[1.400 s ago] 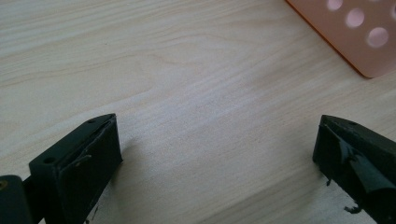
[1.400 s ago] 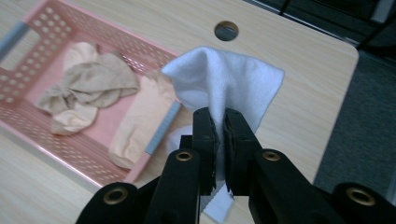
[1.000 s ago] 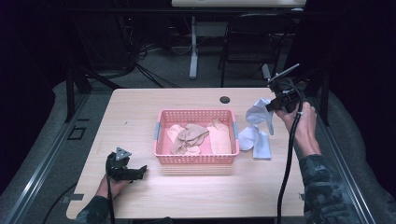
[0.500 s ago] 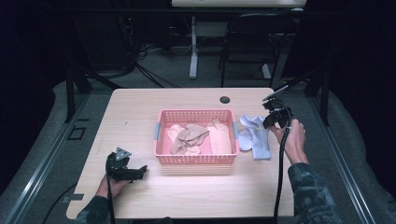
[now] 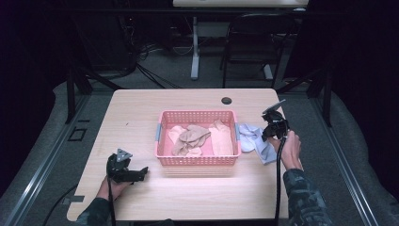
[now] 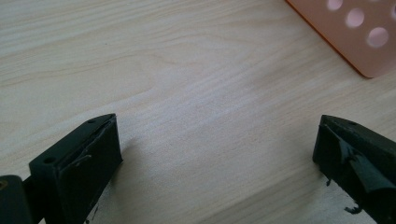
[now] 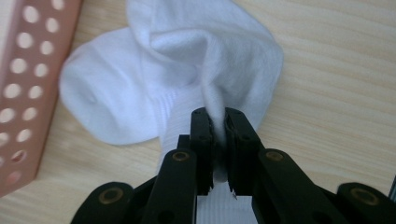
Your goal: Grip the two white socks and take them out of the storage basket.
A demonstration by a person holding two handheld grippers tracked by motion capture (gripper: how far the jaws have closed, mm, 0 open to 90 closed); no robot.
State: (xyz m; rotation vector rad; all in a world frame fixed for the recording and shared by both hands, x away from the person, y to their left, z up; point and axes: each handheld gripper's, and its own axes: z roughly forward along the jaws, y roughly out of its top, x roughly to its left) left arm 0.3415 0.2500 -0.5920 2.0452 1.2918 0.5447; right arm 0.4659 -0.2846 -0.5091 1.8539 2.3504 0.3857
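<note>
A thin fold of the white sock [image 7: 187, 70], lying just right of the pink basket [image 5: 197, 162], is pinched by the right gripper [image 7: 218, 122] (the left gripper [image 6: 217, 154] is held wide, empty); slipping is risked if lifted.

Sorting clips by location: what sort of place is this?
Probably a lab or office recording space: a light wooden table in a dark room, tangled black cables on the grey floor behind, and a black chair.

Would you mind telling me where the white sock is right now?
In the high view, the white sock lies on the table just right of the pink basket, pinched by the right gripper.
</note>
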